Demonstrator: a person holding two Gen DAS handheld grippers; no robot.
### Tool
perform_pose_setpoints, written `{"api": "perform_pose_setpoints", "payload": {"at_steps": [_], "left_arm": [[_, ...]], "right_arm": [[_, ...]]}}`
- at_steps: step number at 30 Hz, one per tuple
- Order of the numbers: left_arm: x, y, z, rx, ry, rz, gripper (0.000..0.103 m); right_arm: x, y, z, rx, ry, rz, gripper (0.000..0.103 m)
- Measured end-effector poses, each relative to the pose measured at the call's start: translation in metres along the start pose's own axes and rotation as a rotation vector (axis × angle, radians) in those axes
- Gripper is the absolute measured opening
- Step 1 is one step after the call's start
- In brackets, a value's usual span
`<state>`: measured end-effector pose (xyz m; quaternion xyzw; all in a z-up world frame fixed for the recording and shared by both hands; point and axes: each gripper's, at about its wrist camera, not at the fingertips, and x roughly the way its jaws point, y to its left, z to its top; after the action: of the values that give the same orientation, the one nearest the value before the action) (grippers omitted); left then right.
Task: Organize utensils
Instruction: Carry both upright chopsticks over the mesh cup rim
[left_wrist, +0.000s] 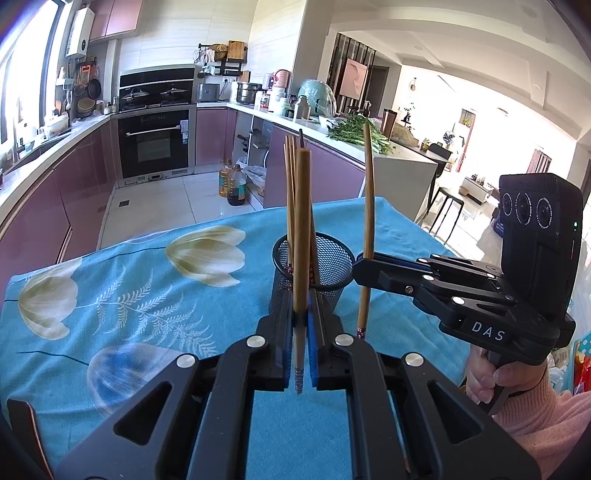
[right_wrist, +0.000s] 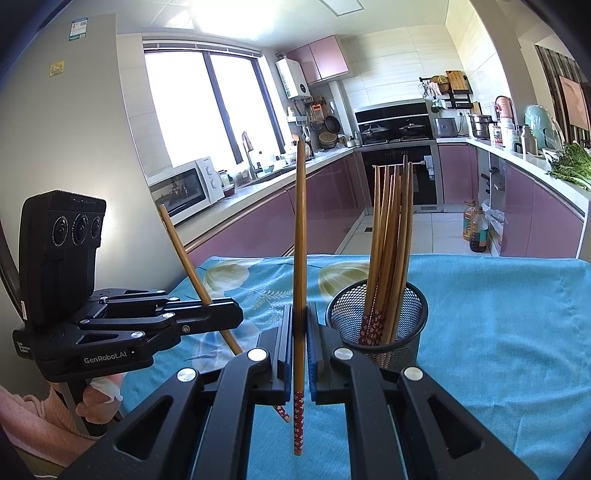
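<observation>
Left gripper (left_wrist: 301, 325): jaws clamped tight on one wooden chopstick (left_wrist: 302, 236), held nearly upright, patterned tip hanging below the blue pads. Right gripper (right_wrist: 300, 332): jaws likewise closed on a second chopstick (right_wrist: 300, 258), upright, red flowered end pointing down. Each gripper visible in the other's view, off to the side, stick gripped near its lower part.

Just beyond both jaws, a black mesh cup (right_wrist: 376, 325) standing upright on the counter (left_wrist: 147, 295), a bundle of matching chopsticks (right_wrist: 391, 240) inside, leaning against its far rim. Held sticks close to the cup, outside it.

Counter draped in a turquoise cloth (right_wrist: 498, 332) printed with pale tulips and fern leaves. A pink sleeve (left_wrist: 546, 413) and a hand (left_wrist: 487, 380) on the right gripper's handle.

Farther out, a kitchen: mauve cabinets (left_wrist: 85, 192) along both sides, a black oven (left_wrist: 155, 146) at the far end, lidded pans above. White microwave (right_wrist: 192, 186) under a bright window on the left; green vegetables (left_wrist: 354, 133) on the right worktop; oil bottles (left_wrist: 232, 182) on the tiled floor.
</observation>
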<state>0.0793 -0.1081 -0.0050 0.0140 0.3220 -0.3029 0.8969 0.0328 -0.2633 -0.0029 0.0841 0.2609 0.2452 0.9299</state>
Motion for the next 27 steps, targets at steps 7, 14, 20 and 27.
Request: {"api": "perform_pose_setpoints", "payload": {"at_steps": [7, 14, 20, 27], "left_arm": [[-0.0002, -0.0006, 0.0054, 0.009, -0.006, 0.001, 0.007], [0.0000, -0.0013, 0.0064, 0.018, -0.009, 0.001, 0.007], [0.0002, -0.0029, 0.0074, 0.023, -0.010, 0.000, 0.007], [-0.0006, -0.0043, 0.0097, 0.028, -0.012, 0.002, 0.007]], "right_arm": [[-0.0002, 0.0015, 0.0001, -0.001, -0.015, -0.004, 0.006], [0.0014, 0.0013, 0.0006, 0.001, -0.019, -0.007, 0.006], [0.0022, 0.0013, 0.0003, 0.001, -0.021, -0.010, 0.006], [0.0024, -0.0002, 0.0009, 0.003, -0.025, -0.011, 0.006]]}}
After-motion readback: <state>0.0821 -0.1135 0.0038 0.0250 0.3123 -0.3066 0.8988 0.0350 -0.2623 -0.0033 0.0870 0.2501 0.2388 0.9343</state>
